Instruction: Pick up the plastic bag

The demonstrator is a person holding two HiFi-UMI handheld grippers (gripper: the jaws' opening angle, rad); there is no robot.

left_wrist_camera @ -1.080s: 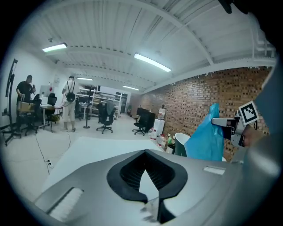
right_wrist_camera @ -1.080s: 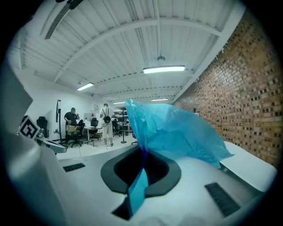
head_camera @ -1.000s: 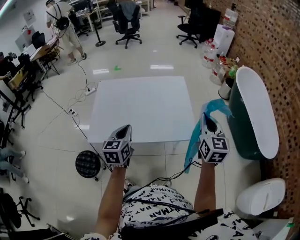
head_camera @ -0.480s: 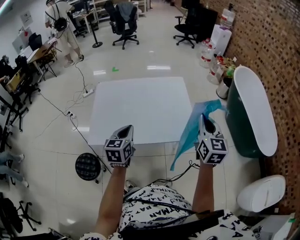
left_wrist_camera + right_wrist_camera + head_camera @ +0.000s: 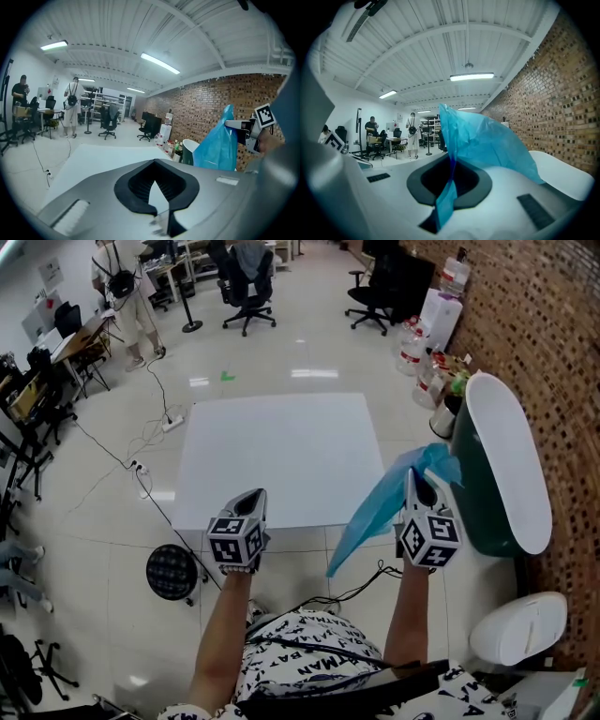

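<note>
A blue plastic bag (image 5: 380, 504) hangs in the air, pinched at its top by my right gripper (image 5: 419, 480), which is shut on it. The bag trails down and to the left of that gripper, over the right front corner of the white table (image 5: 277, 456). In the right gripper view the bag (image 5: 485, 140) rises out of the closed jaws and a strip of it runs down between them. My left gripper (image 5: 250, 497) is held over the table's front edge, shut and holding nothing. From the left gripper view the bag (image 5: 218, 146) shows at the right.
A dark green bin with a white lid (image 5: 506, 460) stands right of the table against the brick wall, and a white pedal bin (image 5: 517, 630) sits nearer. A round black stool (image 5: 172, 571) and cables lie on the floor at the left. Bottles (image 5: 427, 371) and office chairs (image 5: 246, 277) stand beyond.
The bag has swung from hanging straight down beside the right gripper to flaring out leftward and toward the person. Both grippers have stayed almost in place.
</note>
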